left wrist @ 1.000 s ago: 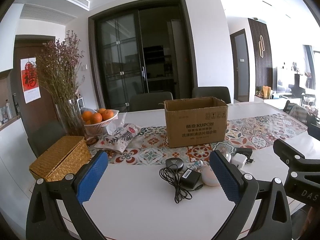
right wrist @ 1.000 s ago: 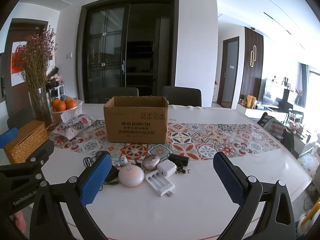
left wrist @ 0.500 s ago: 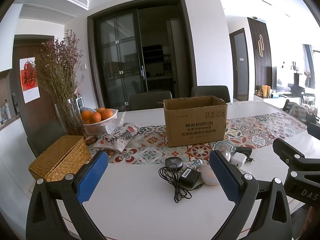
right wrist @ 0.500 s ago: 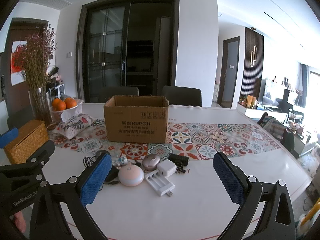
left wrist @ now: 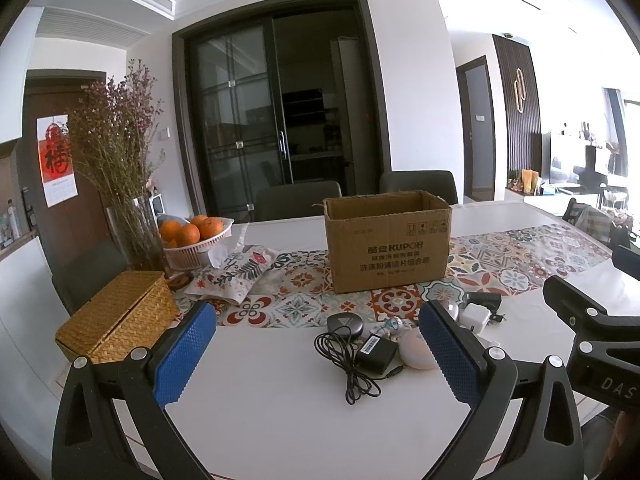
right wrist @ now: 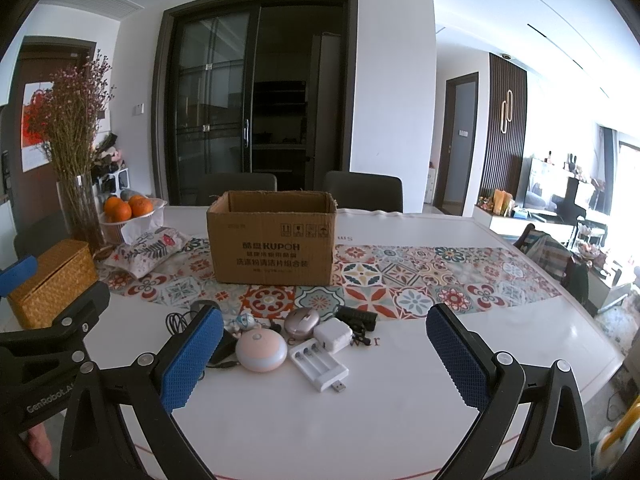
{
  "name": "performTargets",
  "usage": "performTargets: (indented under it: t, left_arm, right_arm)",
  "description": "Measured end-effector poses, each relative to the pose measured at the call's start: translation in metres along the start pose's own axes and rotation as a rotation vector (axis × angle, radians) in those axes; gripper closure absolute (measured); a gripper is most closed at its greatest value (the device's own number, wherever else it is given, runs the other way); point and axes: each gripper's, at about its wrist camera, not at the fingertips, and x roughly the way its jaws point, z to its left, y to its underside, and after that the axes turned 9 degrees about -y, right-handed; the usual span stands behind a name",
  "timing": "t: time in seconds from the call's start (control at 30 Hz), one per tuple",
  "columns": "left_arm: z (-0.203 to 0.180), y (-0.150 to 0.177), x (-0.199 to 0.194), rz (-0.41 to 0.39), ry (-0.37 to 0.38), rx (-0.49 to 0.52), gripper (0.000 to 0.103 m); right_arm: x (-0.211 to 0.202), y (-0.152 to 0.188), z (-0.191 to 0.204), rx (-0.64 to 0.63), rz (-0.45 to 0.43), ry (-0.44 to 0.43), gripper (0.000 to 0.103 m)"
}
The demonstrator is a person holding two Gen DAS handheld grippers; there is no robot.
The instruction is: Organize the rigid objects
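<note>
The white table stretched out ahead of both claws, with a patterned runner crossing it beyond the fingertips. On that runner, straight ahead of the right claw and ahead and a little right of the left claw, stood an open cardboard box, upright with its flaps up. Far to the left of the left claw sat a woven basket, and past it a glass vase of dried flowers, a bowl of oranges and a floral pouch. Both claws hung above the table, released, blue pads spread wide, grasping nothing. The small things lay in a loose cluster between the box and the claws. In the right claw's view, a round pink-white gadget lay just inside its left finger, with a white battery charger touching or just beside it on the right, a white plug block and a grey mouse beyond, and a black adapter farther back. In the left claw's view, a black power brick with its coiled cable lay between the fingers, nearer the right one, and a round black puck lay just beyond it.
</note>
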Motion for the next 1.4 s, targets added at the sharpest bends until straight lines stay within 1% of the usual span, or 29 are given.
performTargets:
  t: [0.33, 0.5, 0.6, 0.73, 0.9, 1.07, 1.23, 1.33, 1.4]
  left_arm:
    - [-0.001, 0.001, 0.000, 0.001, 0.002, 0.000, 0.000]
    - [-0.003, 0.003, 0.002, 0.013, 0.022, 0.003, 0.000]
    - [-0.005, 0.005, 0.007, 0.034, 0.035, 0.010, 0.000]
    - [-0.011, 0.012, 0.021, 0.087, 0.058, 0.035, 0.000]
    - [-0.021, 0.019, 0.033, 0.128, 0.087, 0.085, 0.001]
    - [-0.032, 0.026, 0.047, 0.173, 0.120, 0.135, 0.002]
    - [-0.043, 0.034, 0.068, 0.222, 0.138, 0.187, 0.005]
    - [-0.046, 0.036, 0.074, 0.232, 0.144, 0.215, 0.008]
    - [-0.052, 0.038, 0.082, 0.234, 0.151, 0.247, 0.012]
  right_arm:
    - [0.000, 0.000, 0.000, 0.000, 0.001, -0.001, 0.000]
    - [0.001, 0.001, 0.000, 0.001, 0.002, -0.001, 0.000]
    - [0.004, 0.006, 0.000, 0.002, 0.012, -0.003, 0.000]
    - [0.013, 0.014, -0.001, 0.009, 0.045, -0.010, 0.000]
    - [0.028, 0.022, -0.008, 0.037, 0.103, -0.028, 0.000]
    - [0.045, 0.030, -0.014, 0.046, 0.152, -0.023, 0.000]
    - [0.064, 0.038, -0.018, 0.041, 0.208, -0.027, 0.000]
    - [0.076, 0.043, -0.019, 0.024, 0.236, -0.029, 0.000]
    - [0.083, 0.045, -0.018, 0.007, 0.253, -0.030, 0.000]
